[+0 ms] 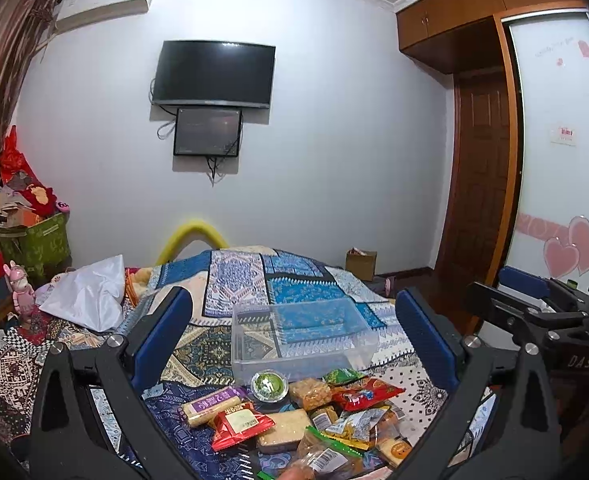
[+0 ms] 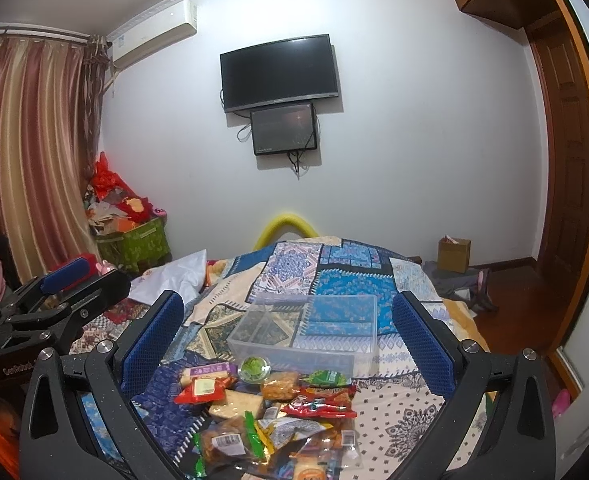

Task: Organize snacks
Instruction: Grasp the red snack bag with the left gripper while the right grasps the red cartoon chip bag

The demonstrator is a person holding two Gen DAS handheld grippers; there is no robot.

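Patchwork bedspread [image 1: 294, 280]: blue, cream and black panels cover the bed, which carries everything the task involves.
Clear plastic box [image 1: 302, 332]: lies on the bedspread just beyond the snacks and appears empty; a divider shows at its left end in the right wrist view. Its long axis runs left to right across both views, open top facing up.
Snack pile [image 2: 270, 408]: a loose heap of wrapped packets sits on the bedspread between the grippers and the box, its far edge just beside the box's near wall.
Progress: by the look of it, nothing is sorted yet; every snack in view lies outside the box, so the whole job remains.
Left gripper [image 1: 294, 344]: blue-padded fingers spread wide, holding nothing, hanging above the pile and pointed toward the box.
Right gripper [image 2: 290, 344]: likewise spread wide and empty, aimed the same way, just beside the left one.
Red packet [image 1: 240, 424]: lies at the pile's left side, long axis slanting up to the right.
Green-lidded cup [image 1: 269, 386]: round, lid up, nearly touching the box's near wall.
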